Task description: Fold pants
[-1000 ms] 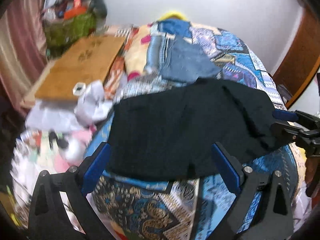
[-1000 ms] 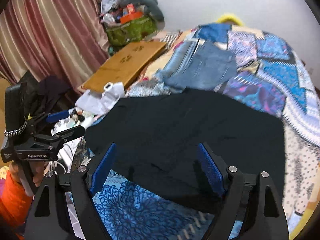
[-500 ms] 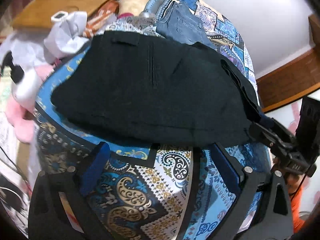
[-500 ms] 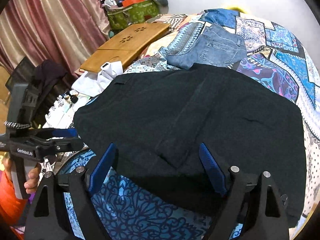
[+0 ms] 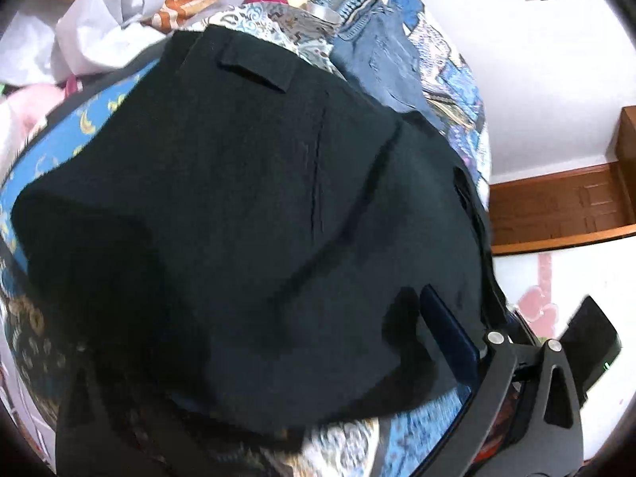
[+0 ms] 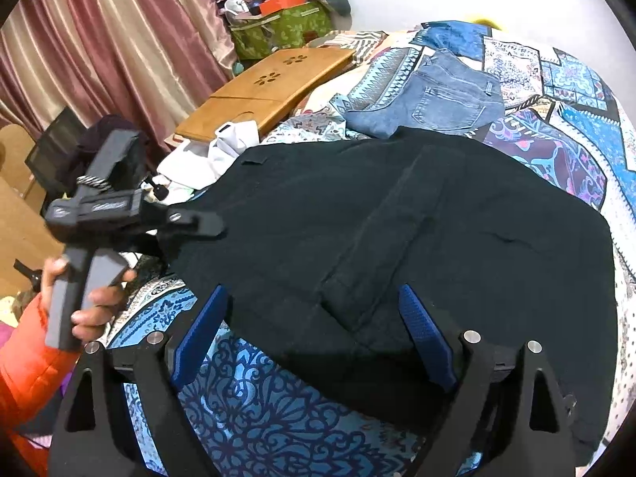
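Black pants (image 6: pixel 397 230) lie folded and flat on the patterned bedspread (image 6: pixel 258 409); they also fill the left wrist view (image 5: pixel 258 218). My left gripper (image 5: pixel 254 361) is open and pushed over the pants' near edge; its left finger is hidden in the dark cloth, and its right blue pad (image 5: pixel 449 338) shows. In the right wrist view the left gripper (image 6: pixel 198 226) sits at the pants' left edge. My right gripper (image 6: pixel 314 338) is open, with its blue pads (image 6: pixel 425 334) astride the pants' front edge.
Folded blue jeans (image 6: pixel 437 95) lie behind the pants. A wooden lap table (image 6: pixel 270 83), white cloth (image 6: pixel 222 147) and a green bag (image 6: pixel 282 28) are at the left. A curtain (image 6: pixel 99 47) hangs on the far left. A wooden door (image 5: pixel 564 210) is at the right.
My left gripper has moved forward and down onto the pants' left edge, so the cloth now fills its view. My right gripper has moved slightly closer to the front edge.
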Demonstrator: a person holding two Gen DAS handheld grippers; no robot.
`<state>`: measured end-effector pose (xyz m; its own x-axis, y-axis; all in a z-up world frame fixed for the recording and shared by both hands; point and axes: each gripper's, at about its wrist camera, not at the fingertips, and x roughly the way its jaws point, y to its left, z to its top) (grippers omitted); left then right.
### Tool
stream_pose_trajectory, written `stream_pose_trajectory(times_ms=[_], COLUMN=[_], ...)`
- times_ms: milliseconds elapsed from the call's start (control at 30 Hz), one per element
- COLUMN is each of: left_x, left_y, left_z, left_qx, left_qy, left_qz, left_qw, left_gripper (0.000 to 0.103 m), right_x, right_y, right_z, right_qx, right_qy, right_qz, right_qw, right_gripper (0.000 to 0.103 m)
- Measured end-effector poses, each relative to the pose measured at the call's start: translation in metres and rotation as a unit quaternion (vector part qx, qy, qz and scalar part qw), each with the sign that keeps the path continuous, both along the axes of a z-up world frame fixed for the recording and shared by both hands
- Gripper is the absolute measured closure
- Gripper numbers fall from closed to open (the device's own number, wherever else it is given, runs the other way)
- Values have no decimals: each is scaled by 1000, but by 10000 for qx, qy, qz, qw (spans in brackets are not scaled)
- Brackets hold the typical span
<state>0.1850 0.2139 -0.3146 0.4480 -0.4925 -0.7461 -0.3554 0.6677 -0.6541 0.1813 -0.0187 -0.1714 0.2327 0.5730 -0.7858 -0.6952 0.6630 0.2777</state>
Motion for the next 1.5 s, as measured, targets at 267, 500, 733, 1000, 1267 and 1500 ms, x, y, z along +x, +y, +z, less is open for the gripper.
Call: stream_pose_trajectory(times_ms=[267, 500, 733, 1000, 1267, 1500], left_x=[0, -6, 15, 45, 73, 86], left_y=[-5, -25, -66, -141, -229, -297], left_z=[20, 83, 162, 224, 229, 170], left_qx=[1374, 2762, 3500, 3502, 2939, 2360], left_qy=[-72, -886, -1833, -2660, -2981, -2418], left_qz=[-11, -80, -412, -968, -1810, -2892], left_qw=[9905, 9570, 9177, 8929, 8900, 8957], left_gripper=[58, 80, 84, 86, 89, 89], right_x=[3, 8, 17, 15, 9, -6], right_y=[-13, -70, -142, -192, -193, -203], right_z=[10, 38, 32, -11, -10, -9], right_qx=[311, 514, 12, -17, 71, 176], right_qy=[51, -394, -547, 165, 54, 63], right_qz=[-326, -1138, -2113, -2551, -2362, -2313], right_qw=[9990, 9914, 9759, 9668, 9717, 9727], right_gripper=[16, 16, 16, 16, 15, 15])
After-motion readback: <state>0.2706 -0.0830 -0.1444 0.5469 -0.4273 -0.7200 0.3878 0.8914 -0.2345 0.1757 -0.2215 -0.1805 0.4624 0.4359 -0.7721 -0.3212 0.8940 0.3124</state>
